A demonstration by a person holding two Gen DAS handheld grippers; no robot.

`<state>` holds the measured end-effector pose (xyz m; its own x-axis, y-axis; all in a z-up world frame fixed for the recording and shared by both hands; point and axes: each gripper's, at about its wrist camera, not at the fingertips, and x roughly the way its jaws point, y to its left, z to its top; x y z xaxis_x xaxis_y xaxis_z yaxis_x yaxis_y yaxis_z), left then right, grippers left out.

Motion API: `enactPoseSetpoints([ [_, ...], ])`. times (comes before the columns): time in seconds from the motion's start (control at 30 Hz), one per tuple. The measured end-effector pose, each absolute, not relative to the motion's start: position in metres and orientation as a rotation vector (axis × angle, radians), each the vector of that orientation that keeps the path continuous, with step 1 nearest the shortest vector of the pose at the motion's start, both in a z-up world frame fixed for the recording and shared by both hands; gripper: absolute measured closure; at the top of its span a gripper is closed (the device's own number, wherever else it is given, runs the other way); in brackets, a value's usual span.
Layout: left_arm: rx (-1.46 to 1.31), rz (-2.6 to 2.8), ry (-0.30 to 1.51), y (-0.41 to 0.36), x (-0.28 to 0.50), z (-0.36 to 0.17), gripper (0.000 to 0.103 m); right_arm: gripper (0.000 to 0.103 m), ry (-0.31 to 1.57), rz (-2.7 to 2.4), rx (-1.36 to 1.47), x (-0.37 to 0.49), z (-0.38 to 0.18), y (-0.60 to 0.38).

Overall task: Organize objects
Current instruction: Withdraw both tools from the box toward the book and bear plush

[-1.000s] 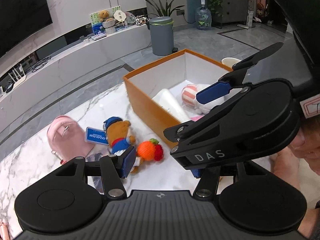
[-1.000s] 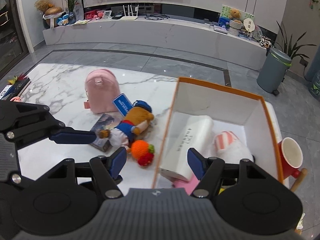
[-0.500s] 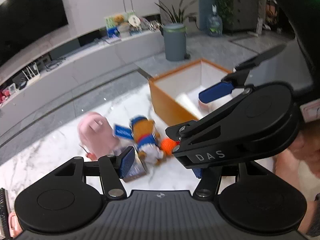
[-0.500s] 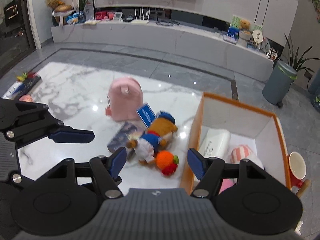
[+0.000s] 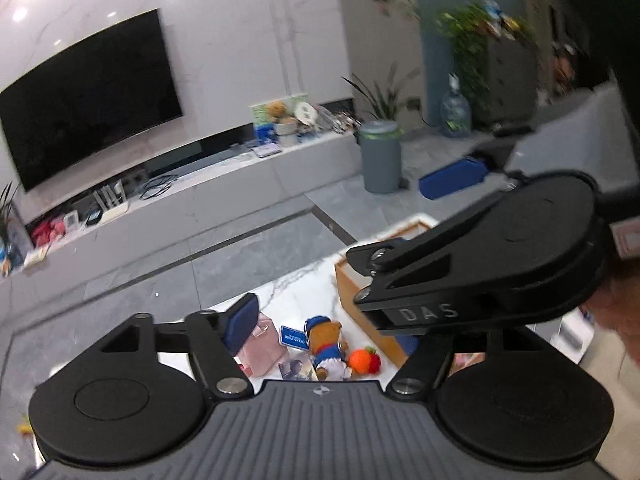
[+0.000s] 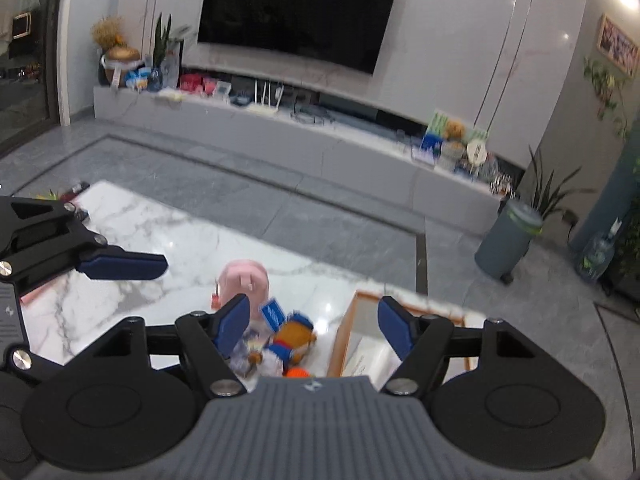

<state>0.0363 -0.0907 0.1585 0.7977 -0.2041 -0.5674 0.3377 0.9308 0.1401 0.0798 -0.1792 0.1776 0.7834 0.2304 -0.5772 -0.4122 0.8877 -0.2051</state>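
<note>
Left gripper (image 5: 324, 326): jaws wide apart and they've just been opening further — nothing between the blue pads, only the tabletop showing in the gap at the bottom centre of its own view. One pad (image 5: 241, 322) is clear at lower left; the other is mostly hidden behind the right gripper's body.

Right gripper (image 6: 314, 326): also spread, jaws have just opened a bit more, nothing held. In the left wrist view its black body crosses the right half of the frame.

Marble table (image 6: 168, 236): white with grey veins, fills the lower middle of the right wrist view.

Pink backpack (image 6: 245, 280): lying on the table, centre of the frame, just above the right gripper's left pad.

Blue card (image 5: 294, 337): tilted, between the backpack and the plush.

Bear plush (image 5: 326, 344): brown, blue cap and outfit, lying right beside the card — blurred in the right wrist view.

Orange knitted toy (image 5: 362, 362): right of the plush, looks to be touching it, close to the box wall.

Booklet (image 5: 298, 368): dark cover, lying flat, partly under the plush.

Orange box (image 5: 348, 292): open top, white inside, right of the toys. A white item sits in it, too blurred to say more.

Background: black TV (image 6: 298, 10) on the wall, grey bin (image 6: 510, 236) on the floor at right.
</note>
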Motion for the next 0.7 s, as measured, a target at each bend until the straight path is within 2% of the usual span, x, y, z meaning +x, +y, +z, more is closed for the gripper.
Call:
enactPoseSetpoints([
  [0.2,0.230,-0.267,0.630,-0.082,0.041,0.149,0.019,0.027,0.579,0.430,-0.267,0.083,0.176,-0.184],
  [0.33,0.231,-0.272,0.594,-0.067,0.064,0.126,0.009,0.026,0.596,0.501,-0.341,0.113,0.153,-0.161],
  [0.47,0.131,-0.288,0.692,-0.053,0.112,0.061,0.011,0.026,0.687,0.502,-0.244,0.156,0.099,-0.154],
  [0.7,0.072,-0.236,0.803,-0.031,0.180,-0.057,0.014,0.029,0.855,0.389,-0.321,0.233,-0.020,-0.120],
])
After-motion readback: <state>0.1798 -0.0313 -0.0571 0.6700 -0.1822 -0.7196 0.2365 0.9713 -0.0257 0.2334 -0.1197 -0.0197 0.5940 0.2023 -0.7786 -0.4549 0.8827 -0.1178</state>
